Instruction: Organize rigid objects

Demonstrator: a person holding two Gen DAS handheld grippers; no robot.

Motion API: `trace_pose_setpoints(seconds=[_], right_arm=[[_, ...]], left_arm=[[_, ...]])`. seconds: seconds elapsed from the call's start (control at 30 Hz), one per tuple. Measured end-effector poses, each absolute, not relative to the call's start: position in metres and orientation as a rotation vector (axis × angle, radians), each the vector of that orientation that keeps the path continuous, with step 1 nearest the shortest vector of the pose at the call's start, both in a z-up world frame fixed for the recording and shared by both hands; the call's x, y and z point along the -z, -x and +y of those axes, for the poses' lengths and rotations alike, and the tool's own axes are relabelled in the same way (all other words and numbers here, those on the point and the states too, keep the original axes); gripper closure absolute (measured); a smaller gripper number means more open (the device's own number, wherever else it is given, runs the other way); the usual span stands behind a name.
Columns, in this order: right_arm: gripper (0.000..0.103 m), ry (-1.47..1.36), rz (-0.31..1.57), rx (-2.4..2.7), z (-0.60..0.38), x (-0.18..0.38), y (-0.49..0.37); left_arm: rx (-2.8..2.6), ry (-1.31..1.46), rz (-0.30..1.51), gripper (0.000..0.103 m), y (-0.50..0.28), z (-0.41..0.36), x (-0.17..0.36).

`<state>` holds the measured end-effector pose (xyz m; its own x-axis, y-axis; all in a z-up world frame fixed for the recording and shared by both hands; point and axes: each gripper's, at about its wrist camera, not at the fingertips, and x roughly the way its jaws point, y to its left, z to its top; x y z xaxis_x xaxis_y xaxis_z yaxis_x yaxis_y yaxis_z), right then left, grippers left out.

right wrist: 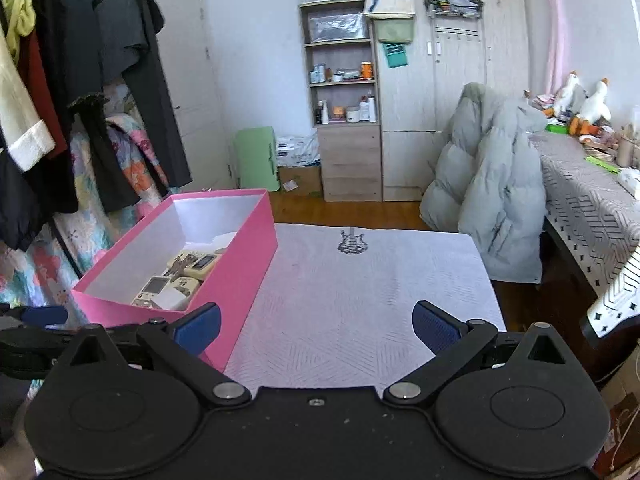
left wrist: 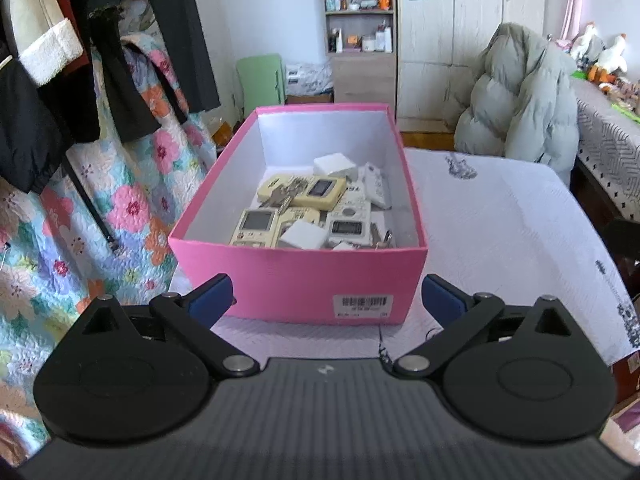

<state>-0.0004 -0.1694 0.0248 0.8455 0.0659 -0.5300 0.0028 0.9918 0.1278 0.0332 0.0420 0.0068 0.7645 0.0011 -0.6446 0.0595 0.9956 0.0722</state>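
A pink box (left wrist: 280, 280) with a white inside stands on the table's white cloth (left wrist: 500, 232). In it lie several cream remote controls (left wrist: 304, 192), a bunch of keys (left wrist: 286, 196) and white chargers (left wrist: 334, 166). My left gripper (left wrist: 326, 300) hovers open just in front of the box's near wall, with nothing between its blue pads (left wrist: 212, 296). In the right wrist view the box (right wrist: 240, 272) sits at the left. My right gripper (right wrist: 316, 328) is open over bare cloth (right wrist: 360, 300) to the right of the box, with its left pad close to the box's near corner.
A grey puffer jacket (right wrist: 488, 184) hangs over a chair at the table's far right corner. Hanging clothes (left wrist: 100, 60) and a floral quilt (left wrist: 120, 200) crowd the left side. A second table with a patterned cloth (right wrist: 592, 200) stands at the right. A shelf unit (right wrist: 344, 80) lines the back wall.
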Motion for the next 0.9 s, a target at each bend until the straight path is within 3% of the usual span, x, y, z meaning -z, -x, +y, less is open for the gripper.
trace_pose_setpoints(seconds=[0.9], right_arm=[[0.000, -0.070, 0.499, 0.024, -0.165, -0.020, 0.019]], left_arm=[[0.070, -0.110, 0.696, 0.001, -0.021, 0.036, -0.006]])
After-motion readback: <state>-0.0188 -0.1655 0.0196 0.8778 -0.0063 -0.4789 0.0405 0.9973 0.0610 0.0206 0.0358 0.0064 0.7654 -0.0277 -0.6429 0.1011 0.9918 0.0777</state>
